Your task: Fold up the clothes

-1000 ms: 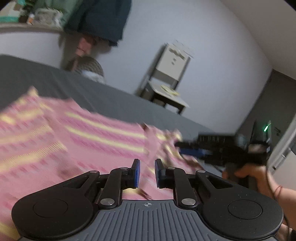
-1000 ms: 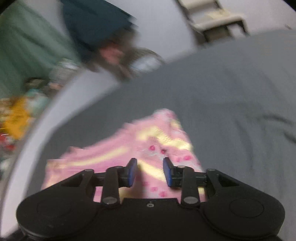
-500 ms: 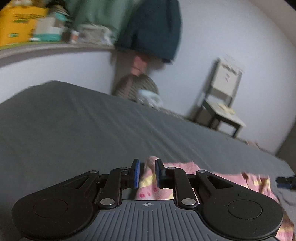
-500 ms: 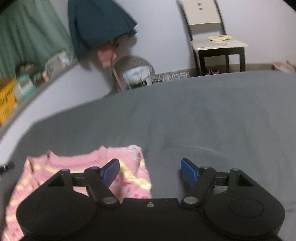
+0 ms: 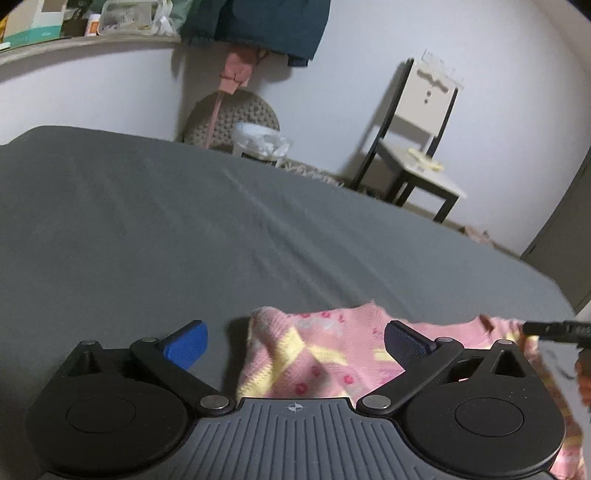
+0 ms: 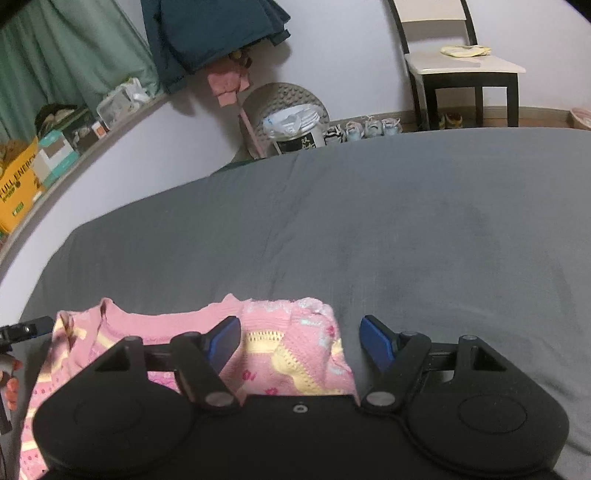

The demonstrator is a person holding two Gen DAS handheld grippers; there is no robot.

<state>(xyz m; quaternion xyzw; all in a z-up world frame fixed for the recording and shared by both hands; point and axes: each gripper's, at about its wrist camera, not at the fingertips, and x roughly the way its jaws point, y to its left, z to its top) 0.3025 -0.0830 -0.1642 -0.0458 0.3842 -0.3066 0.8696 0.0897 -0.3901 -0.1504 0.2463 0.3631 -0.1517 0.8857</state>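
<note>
- We see the pink knitted sweater with yellow stripes (image 5: pixel 314 365) lying folded on the grey-sheeted bed (image 5: pixel 184 221).
- Our left claw (image 5: pixel 295 341) is opening wide over the sweater, gripping nothing.
- Our right claw (image 6: pixel 301 338) stands apart, empty.

Yellow box (image 6: pixel 16 184) (left shelf): partial "…ULLENERGY"

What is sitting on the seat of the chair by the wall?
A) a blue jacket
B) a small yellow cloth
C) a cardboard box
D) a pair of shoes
B: in the right wrist view a small pale yellow cloth lies on the white seat of the chair; the shoes are on the floor and the dark blue jacket hangs on the wall.
</note>
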